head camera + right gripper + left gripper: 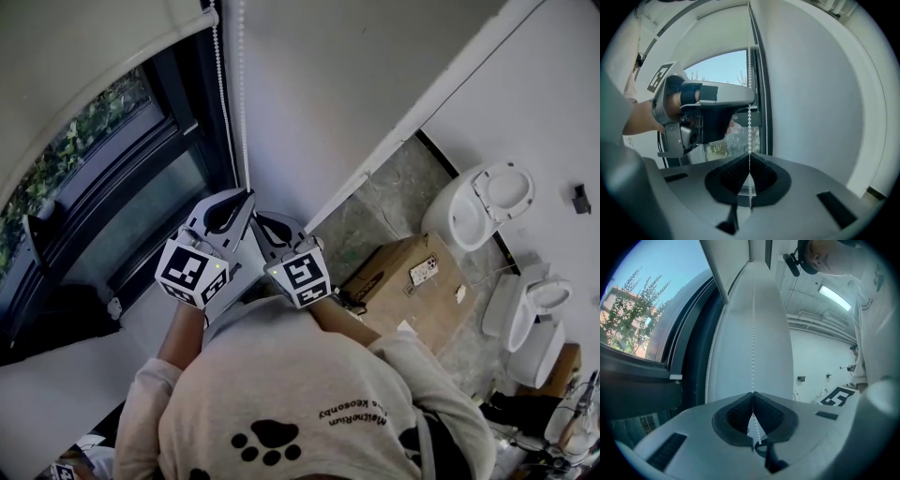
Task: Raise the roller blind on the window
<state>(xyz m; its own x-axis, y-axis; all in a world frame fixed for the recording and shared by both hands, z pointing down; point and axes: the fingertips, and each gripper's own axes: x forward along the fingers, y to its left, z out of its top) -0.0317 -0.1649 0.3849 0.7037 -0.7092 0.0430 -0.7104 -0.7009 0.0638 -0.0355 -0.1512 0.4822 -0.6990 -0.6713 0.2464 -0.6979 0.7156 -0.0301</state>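
Filling the space straight ahead of both pairs of jaws, a white wall (356, 84) is running up past the window (103, 187), which is lying to the left of the jaws. The roller blind (75, 56) is hanging over the upper part of the glass, well above both grippers, with open pane showing below its lower edge. Off to the right of the jaws and down on the floor, a cardboard box (403, 281) is sitting near two white toilets (478, 206).

The left gripper (242, 197) is reaching higher, and its jaws are pressing together on the bead chain (245, 112), which is running up from between its pads (740, 411) along the wall. Directly beneath it, the right gripper (262, 220) is pinching the same strand, jaws closed on the beads, with a short length of chain spanning the gap between the two grippers. A second strand (708, 371) is hanging free just left of the left jaws, beside the dark window frame.
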